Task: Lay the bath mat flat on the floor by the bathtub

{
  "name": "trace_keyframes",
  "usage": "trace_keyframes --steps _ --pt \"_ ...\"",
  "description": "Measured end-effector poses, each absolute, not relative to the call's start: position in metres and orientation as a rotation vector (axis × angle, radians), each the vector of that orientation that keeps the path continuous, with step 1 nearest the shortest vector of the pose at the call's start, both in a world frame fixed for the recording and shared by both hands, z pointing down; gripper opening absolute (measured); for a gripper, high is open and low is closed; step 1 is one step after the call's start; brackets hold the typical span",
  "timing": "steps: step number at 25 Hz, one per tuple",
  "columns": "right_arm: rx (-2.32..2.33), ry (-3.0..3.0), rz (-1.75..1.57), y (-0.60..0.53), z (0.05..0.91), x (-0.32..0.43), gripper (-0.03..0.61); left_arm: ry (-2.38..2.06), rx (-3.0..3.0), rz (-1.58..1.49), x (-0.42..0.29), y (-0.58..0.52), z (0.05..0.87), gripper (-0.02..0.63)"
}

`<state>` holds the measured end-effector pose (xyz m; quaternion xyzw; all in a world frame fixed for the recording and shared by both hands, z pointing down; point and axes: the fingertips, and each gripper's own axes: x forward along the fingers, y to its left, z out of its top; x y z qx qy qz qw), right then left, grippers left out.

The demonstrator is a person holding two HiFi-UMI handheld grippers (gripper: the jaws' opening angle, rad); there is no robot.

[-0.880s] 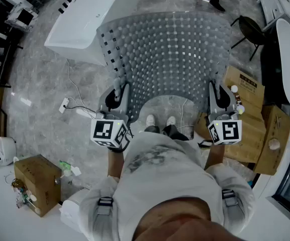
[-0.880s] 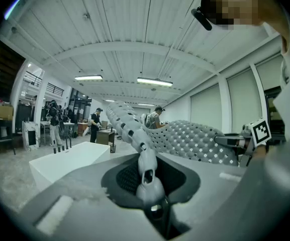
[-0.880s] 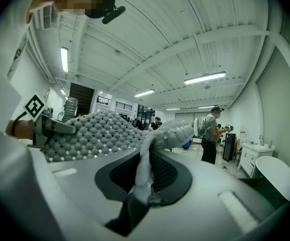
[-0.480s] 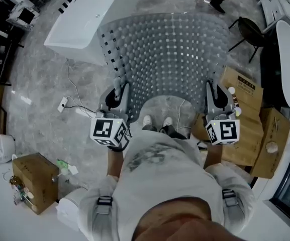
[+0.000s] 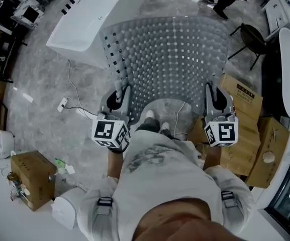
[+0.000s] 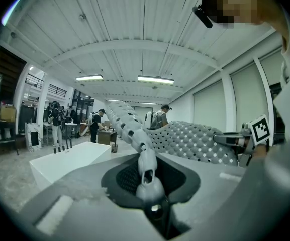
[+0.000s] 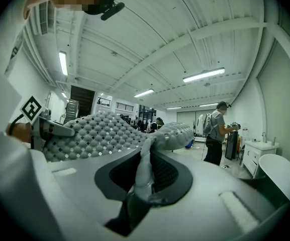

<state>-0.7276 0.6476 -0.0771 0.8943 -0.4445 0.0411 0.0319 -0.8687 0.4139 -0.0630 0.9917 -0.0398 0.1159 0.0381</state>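
**A:** Where is the bath mat (image 5: 170,59)?

**B:** It is held up off the floor (image 5: 39,84), spread wide between the two tools. In the head view it fills the middle, running from the centre out toward 12 o'clock. It is grey and dotted with rows of small square holes.

**A:** And the left hand-held gripper (image 5: 119,97)?

**B:** It is at about 9 o'clock of the mat's near edge, jaws clamped on that corner. Its own view shows the mat's rim pinched between them (image 6: 147,177), the sheet rising away to 1 o'clock.

**A:** The right hand-held gripper (image 5: 214,97)?

**B:** It is the same at 3 o'clock: jaws pressed onto the other near corner (image 7: 140,179), the mat stretching off toward 10 o'clock in its view.

**A:** The bathtub (image 5: 84,24)?

**B:** It is white, at 11 o'clock in the head view. The mat's far left corner overlaps the tub's end in the picture; whether they touch, I cannot tell.

**A:** Anything else?

**B:** The person's shoes (image 5: 150,115) show under the mat's curved near edge. Cardboard boxes (image 5: 243,119) are stacked at 3 to 4 o'clock, a black chair (image 5: 250,34) stands at 2 o'clock, and a cable (image 5: 72,102) trails on the floor at 9 o'clock.
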Motion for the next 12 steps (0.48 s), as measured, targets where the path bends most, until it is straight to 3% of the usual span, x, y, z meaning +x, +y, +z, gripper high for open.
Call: trace_keyframes --steps 12 --pt "2.749 -1.359 0.153 0.597 -0.057 -0.646 0.044 -0.102 3.027 0.374 -0.784 0.365 -0.038 0.06"
